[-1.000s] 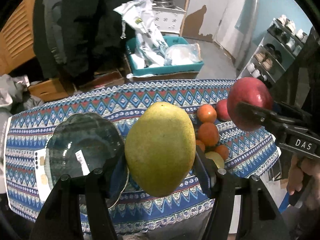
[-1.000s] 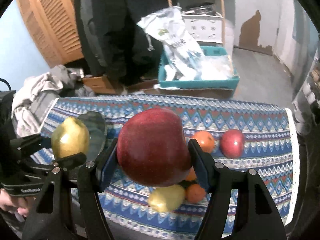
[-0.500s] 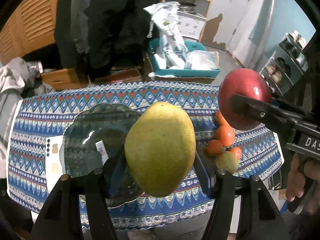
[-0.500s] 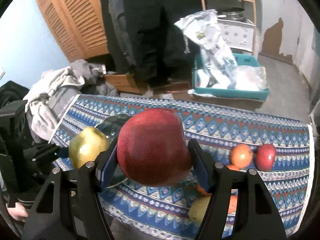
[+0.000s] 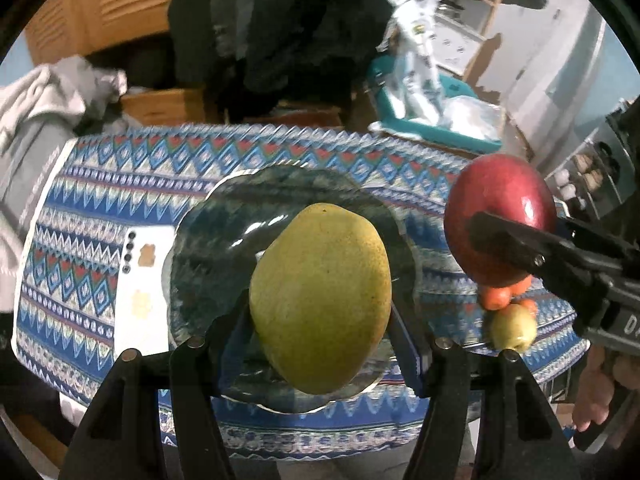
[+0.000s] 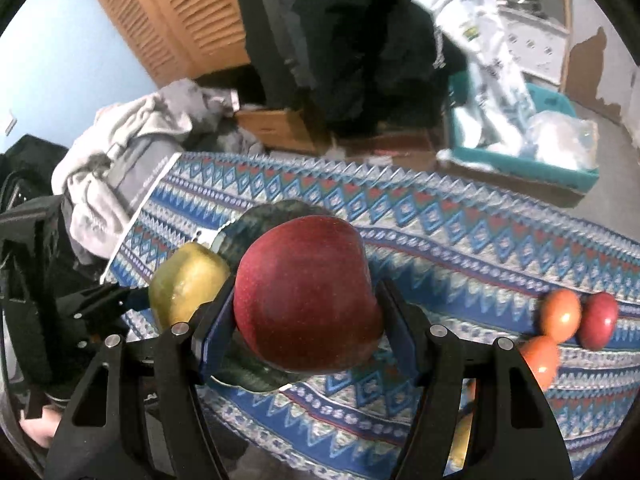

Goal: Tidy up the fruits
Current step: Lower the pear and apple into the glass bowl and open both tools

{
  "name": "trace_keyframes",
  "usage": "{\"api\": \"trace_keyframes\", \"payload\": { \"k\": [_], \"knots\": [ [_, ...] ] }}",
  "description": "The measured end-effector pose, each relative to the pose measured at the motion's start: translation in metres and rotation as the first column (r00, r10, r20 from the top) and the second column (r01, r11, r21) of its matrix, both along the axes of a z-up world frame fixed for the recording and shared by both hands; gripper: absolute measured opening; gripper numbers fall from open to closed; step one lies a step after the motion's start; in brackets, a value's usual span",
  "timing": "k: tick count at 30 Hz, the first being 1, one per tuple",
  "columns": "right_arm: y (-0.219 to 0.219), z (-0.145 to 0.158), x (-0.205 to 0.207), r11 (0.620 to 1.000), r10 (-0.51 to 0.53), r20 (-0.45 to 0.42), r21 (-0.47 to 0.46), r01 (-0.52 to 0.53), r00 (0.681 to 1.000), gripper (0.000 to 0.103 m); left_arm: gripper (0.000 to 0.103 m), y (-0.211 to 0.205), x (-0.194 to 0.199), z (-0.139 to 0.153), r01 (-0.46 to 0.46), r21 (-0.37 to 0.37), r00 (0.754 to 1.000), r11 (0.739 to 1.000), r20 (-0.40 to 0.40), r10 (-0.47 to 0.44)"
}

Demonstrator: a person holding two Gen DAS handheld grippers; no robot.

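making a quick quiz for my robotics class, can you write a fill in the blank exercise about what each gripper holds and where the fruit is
1. The left gripper is shut on a yellow-green ____.
2. The right gripper is shut on a dark ____ apple.
3. The left gripper's fruit hangs over a dark glass ____, which is bare.
4. The loose orange tangerines lie on the patterned blue ____.

Missing words: mango; red; plate; tablecloth
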State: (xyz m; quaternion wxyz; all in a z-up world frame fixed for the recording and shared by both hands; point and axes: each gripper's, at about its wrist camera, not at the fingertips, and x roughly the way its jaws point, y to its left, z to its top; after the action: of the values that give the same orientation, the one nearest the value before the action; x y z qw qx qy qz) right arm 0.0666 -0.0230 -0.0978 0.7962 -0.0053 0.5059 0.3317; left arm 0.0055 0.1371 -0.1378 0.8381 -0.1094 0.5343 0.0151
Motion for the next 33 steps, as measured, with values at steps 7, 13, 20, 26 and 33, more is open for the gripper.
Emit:
{"api": "trace_keyframes", "payload": {
  "k": [7, 13, 20, 26, 33],
  "knots": [
    [0.029, -0.037, -0.001, 0.998, 0.047, -0.068, -0.037, -0.05, 0.997, 0.068, 0.065, 0.023, 0.002, -0.033, -0.05, -0.004, 0.995, 0.999, -0.086, 0.049],
    [0.041, -0.063, -0.002, 0.994, 0.073, -0.114, -0.072, -0.081, 0.991, 0.068, 0.065, 0.033, 0.001, -0.061, -0.077, -0.015, 0.986, 0.997, -0.152, 0.074],
    [0.045, -0.085, -0.005, 0.99, 0.078, -0.152, -0.108, -0.095, 0.985, 0.068, 0.065, 0.037, 0.001, -0.087, -0.098, -0.031, 0.971, 0.995, -0.22, 0.089],
    [0.042, -0.093, -0.005, 0.989, 0.073, -0.175, -0.114, -0.094, 0.982, 0.068, 0.065, 0.036, 0.001, -0.101, -0.105, -0.059, 0.959, 0.993, -0.269, 0.085],
    [0.045, -0.098, -0.005, 0.989, 0.078, -0.206, -0.104, -0.101, 0.975, 0.068, 0.065, 0.031, 0.0, -0.111, -0.101, -0.062, 0.948, 0.993, -0.307, 0.078]
  ]
}}
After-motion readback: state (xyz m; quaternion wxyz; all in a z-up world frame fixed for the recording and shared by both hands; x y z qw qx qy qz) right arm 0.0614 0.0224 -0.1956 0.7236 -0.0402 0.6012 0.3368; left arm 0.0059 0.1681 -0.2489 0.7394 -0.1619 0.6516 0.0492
